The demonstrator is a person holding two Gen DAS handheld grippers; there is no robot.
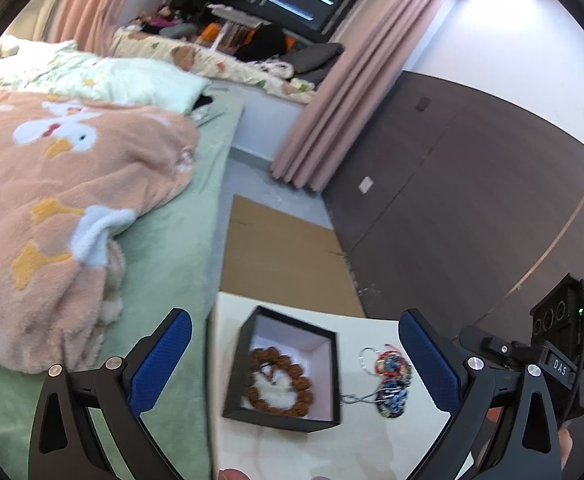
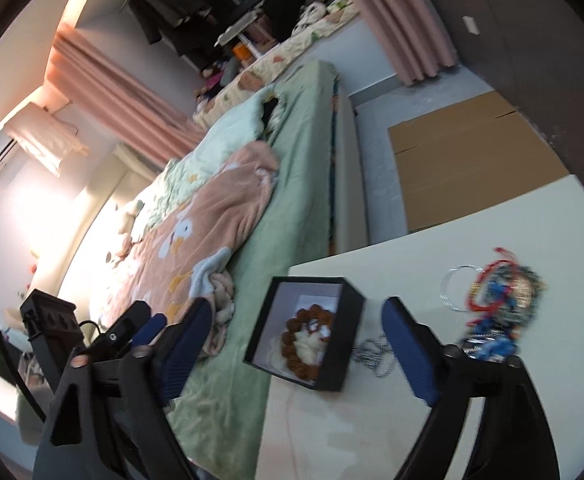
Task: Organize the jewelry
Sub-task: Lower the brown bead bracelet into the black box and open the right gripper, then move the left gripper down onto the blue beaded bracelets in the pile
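A square black box with a pale lining [image 1: 281, 374] sits near the edge of the white counter [image 1: 372, 448] beside the green-sheeted bed [image 1: 179, 240]. Inside it lies a ring of chunky brown beads [image 1: 279, 386] on something white and soft. Just beside the box, on the bare counter, a thin silver chain [image 2: 372, 354] trails toward a tangled heap of red, blue and multicoloured bracelets [image 2: 500, 304], with thin silver bangles [image 2: 458, 288] at its edge. The left tool [image 1: 296, 364] stands wide with nothing between its blue pads. The right tool [image 2: 296, 348] is also spread wide and holds nothing.
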